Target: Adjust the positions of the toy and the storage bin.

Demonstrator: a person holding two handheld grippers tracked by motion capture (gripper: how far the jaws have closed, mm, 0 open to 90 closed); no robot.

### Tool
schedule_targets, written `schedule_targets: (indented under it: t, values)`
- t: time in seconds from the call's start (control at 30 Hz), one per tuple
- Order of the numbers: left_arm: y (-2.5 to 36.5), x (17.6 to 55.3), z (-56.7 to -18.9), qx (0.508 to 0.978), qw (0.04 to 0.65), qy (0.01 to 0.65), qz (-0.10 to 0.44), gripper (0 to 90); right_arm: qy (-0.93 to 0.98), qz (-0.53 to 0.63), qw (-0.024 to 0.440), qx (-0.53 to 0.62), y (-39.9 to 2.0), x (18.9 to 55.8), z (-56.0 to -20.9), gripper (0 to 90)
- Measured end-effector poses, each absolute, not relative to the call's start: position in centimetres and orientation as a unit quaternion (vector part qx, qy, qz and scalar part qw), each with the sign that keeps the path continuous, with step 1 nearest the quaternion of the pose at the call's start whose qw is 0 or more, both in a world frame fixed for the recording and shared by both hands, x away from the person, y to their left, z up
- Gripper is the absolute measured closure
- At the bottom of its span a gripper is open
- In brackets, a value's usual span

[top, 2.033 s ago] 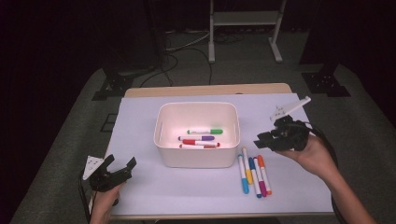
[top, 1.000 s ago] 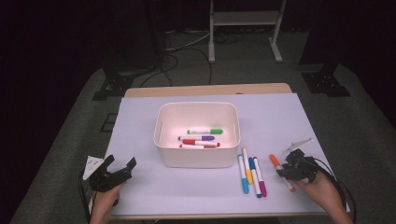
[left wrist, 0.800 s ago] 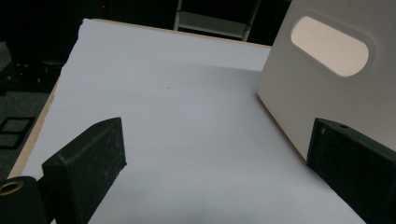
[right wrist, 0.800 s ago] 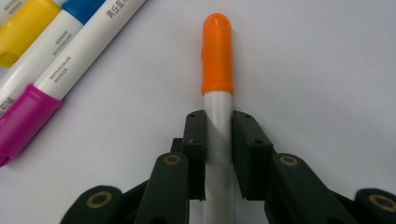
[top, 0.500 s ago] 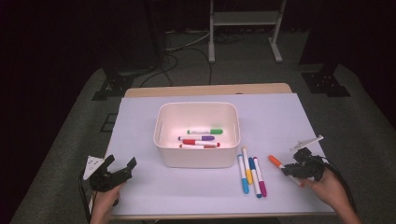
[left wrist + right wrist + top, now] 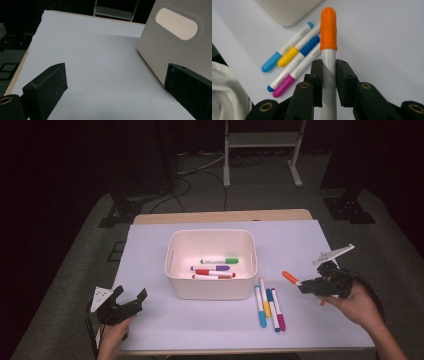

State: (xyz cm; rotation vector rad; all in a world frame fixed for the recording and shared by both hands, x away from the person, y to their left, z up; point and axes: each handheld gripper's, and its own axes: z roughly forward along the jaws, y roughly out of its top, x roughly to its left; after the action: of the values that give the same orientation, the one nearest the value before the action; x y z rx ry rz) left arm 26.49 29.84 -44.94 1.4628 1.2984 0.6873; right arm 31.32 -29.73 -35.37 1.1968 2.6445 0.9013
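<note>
Sticking forward, orange-capped marker (image 6: 328,45) sits clamped between right tool (image 6: 328,75) jaws.

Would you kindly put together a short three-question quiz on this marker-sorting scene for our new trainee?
1. True or false: the right tool is shut on the orange-capped marker.
2. How many markers lie inside the white bin?
A) two B) three C) five
3. Fill in: the left tool has its jaws ____, with nothing between them.

Key:
1. True; its jaws have just closed on the marker's white barrel.
2. B; one green-capped, one purple-capped, one red-capped. Four more markers lie on the table beside the bin.
3. Open; it sits near the table's front left corner.
</note>
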Motion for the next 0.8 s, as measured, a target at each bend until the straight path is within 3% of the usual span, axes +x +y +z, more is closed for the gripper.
schedule_targets:
  t: [0.37, 0.8]
  values:
    - [29.9, 26.5, -44.9, 0.608, 0.508, 0.539, 0.285, 3.2, 0.876, 0.336, 0.040, 0.344, -27.1, 32.8, -29.4, 75.7]
    - [30.0, 26.5, -44.9, 0.606, 0.509, 0.541, 0.285, 3.2, 0.893, 0.347, 0.036, 0.284, -22.3, 34.5, -25.0, 75.7]
